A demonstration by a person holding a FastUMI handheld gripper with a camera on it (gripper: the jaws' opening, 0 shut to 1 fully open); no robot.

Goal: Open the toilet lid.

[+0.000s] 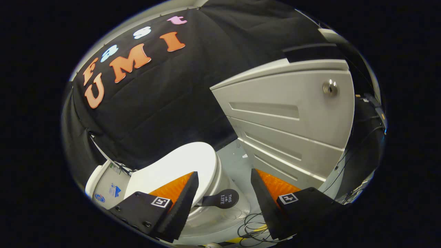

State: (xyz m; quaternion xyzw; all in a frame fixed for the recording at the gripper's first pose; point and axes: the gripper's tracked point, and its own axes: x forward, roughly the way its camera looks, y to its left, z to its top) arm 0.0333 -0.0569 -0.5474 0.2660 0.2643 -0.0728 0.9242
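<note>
A white toilet stands low on the floor, its lid (pixel 179 165) closed flat over the bowl. A dark round tab (pixel 222 199) sticks out from the lid's front edge. The tank (pixel 103 184) sits behind the lid, against the black cloth wall. My gripper (pixel 224 177) hovers above the toilet's front, open, with nothing between its fingers. One finger (pixel 184 199) overlaps the lid's near side; the dark tab lies in the gap between the fingers, below them.
A pale grey cabinet (pixel 293 117) with a round metal lock (pixel 330 88) stands beside the toilet. Loose dark cables (pixel 253 227) lie on the grey floor near the toilet's base. More cables hang past the cabinet's far side.
</note>
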